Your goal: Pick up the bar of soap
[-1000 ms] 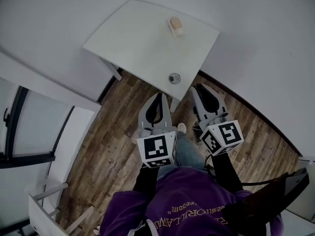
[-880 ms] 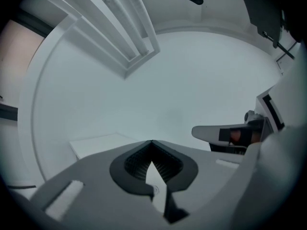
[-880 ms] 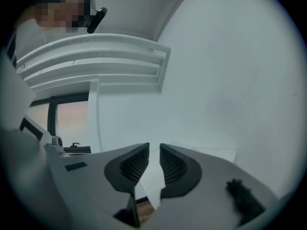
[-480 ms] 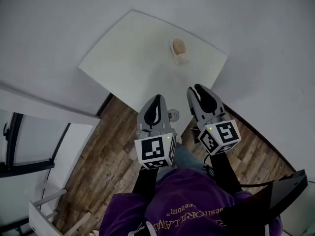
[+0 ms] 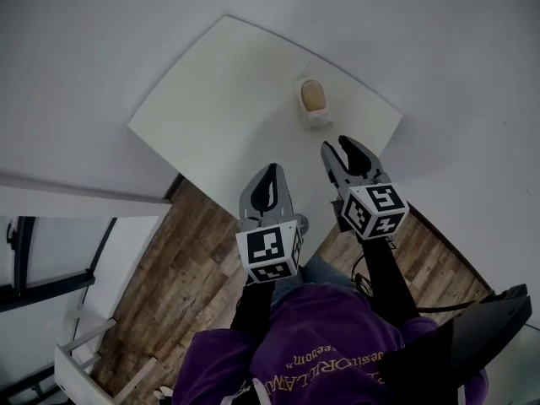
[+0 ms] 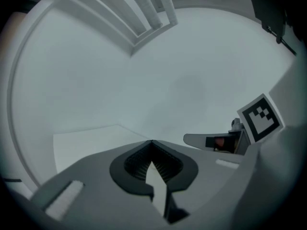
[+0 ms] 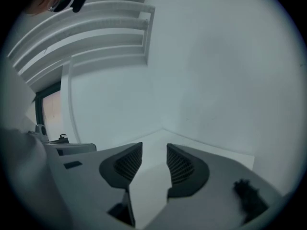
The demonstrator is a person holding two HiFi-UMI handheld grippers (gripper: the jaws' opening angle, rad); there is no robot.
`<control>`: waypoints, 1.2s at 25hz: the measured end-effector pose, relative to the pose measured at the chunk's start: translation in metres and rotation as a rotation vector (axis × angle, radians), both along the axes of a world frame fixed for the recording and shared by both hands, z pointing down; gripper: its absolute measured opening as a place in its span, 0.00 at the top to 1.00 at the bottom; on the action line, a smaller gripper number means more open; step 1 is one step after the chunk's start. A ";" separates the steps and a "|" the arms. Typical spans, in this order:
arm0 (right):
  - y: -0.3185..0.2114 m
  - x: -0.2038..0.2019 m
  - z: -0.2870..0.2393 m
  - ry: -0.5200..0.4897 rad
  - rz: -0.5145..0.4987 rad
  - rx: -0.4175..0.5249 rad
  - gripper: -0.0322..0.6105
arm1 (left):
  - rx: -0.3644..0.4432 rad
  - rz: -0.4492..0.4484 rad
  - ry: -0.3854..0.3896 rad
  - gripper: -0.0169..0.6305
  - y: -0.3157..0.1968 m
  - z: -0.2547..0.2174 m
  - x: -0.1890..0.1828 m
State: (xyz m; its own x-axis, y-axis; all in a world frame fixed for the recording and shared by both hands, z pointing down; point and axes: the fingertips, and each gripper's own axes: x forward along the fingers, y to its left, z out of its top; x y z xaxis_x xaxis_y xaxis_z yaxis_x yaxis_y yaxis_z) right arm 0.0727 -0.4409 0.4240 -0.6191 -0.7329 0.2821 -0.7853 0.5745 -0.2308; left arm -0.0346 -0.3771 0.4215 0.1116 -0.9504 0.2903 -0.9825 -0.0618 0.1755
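Right claw (image 5: 347, 148) opening, empty, near soap (image 5: 314, 96); left claw (image 5: 270, 170) closed, empty. Soap possibly on a dish (image 5: 317, 121): operator should straddle soap's sides, then close

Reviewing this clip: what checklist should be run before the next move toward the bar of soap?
1. The bar of soap lies in plain view on the table: ok.
2. The right tongs are empty, jaws opening: ok.
3. The right tongs are lined up on the soap: not ok. They are short of it, and the right gripper view doesn't show it.
4. The left tongs are shut, empty and off to the side: ok.
5. The opening is wide enough for the soap: cannot tell.
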 end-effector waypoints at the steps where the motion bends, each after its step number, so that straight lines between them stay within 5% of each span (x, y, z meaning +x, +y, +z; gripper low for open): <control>1: -0.011 -0.003 0.005 0.004 0.002 -0.017 0.71 | -0.012 0.000 0.001 0.97 -0.006 0.004 -0.005; 14: -0.153 -0.033 0.087 0.271 0.011 -0.161 0.57 | -0.103 0.067 0.073 0.97 -0.061 0.046 -0.032; 25: -0.197 -0.037 0.168 0.525 0.042 -0.371 0.54 | -0.137 -0.007 0.106 0.97 -0.077 0.070 -0.069; 30: -0.199 -0.039 0.181 0.537 0.042 -0.406 0.54 | -0.142 -0.013 0.116 0.97 -0.083 0.073 -0.080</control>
State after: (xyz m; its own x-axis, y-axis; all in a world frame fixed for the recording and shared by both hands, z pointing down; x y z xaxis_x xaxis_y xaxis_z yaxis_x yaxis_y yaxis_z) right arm 0.0333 -0.6397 0.6051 -0.2890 -0.5239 0.8013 -0.8712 0.4908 0.0067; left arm -0.1147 -0.4602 0.4943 0.1402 -0.9023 0.4076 -0.9558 -0.0159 0.2935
